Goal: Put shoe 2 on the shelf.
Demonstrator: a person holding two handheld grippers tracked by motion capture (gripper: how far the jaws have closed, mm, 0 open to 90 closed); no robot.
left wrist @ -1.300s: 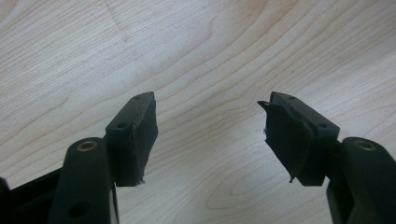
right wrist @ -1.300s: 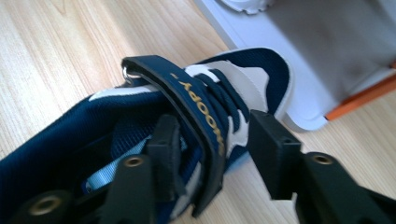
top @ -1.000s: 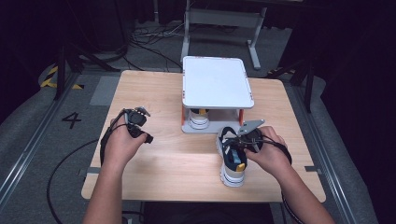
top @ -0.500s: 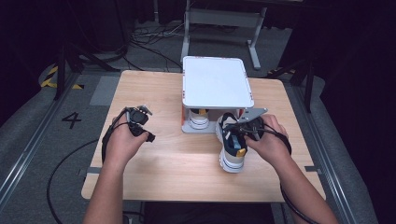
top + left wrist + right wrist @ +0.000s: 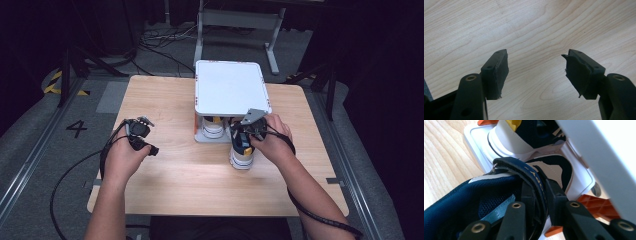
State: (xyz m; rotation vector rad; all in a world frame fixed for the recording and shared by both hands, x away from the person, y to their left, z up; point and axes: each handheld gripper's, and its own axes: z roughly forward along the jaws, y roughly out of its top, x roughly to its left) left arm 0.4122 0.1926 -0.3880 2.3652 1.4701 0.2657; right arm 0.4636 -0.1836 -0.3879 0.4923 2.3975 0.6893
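Shoe (image 5: 242, 150) sits at the near right of the rack (image 5: 230, 87), its toe pointing toward the person and its heel at the rack's near edge. The right gripper (image 5: 243, 136) has it by the collar: in the right gripper view the jaws pinch the dark padded rim (image 5: 534, 182) between them, and they have just eased open a little with the rim still clamped. A second shoe (image 5: 212, 127) already stands on the rack's lower shelf, just left of the held one.

What the next move turns on, I judge, is the shoe's long axis. It runs near to far, in line with the free slot under the white top, so the heel leads and a straight push away from the person should seat it beside its mate. The right hand (image 5: 270, 142) is plainly the nearer one.

The left gripper (image 5: 140, 131) hovers well to the left over bare table (image 5: 529, 30), jaws wide apart with nothing between them.
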